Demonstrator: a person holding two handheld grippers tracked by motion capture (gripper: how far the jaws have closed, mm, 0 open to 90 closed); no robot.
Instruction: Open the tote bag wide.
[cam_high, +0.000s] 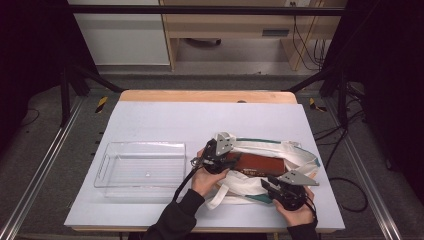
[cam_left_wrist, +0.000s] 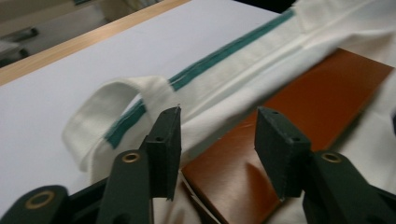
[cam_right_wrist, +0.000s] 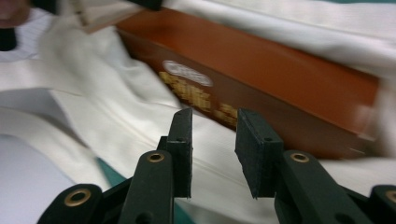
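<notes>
My right gripper (cam_high: 274, 188) is sitting nearest, at the near right edge of the table (cam_high: 165, 120), jaws standing narrowly apart with nothing between them. In the right gripper view the pads (cam_right_wrist: 182, 144) are hovering just over cream fabric of the tote bag (cam_high: 295, 152), pointing at the long side of the brown box (cam_right_wrist: 261, 79), which has gold print and is a bit blurred. My left gripper (cam_high: 231, 161) is resting at the bag's left end, jaws gaping fairly wide and gripping nothing; in the left gripper view the box's flat top (cam_left_wrist: 299, 107) is lying beyond and between the pads, with the bag's green-trimmed rim (cam_left_wrist: 219, 56) lying along its far side. The box is lying inside the open bag, right of table centre. Loose handle straps (cam_high: 225, 192) are trailing near my left hand (cam_high: 202, 180), crowding the bag mouth. A clear plastic tray (cam_high: 102, 167) is sitting on the left, well apart from the bag.
</notes>
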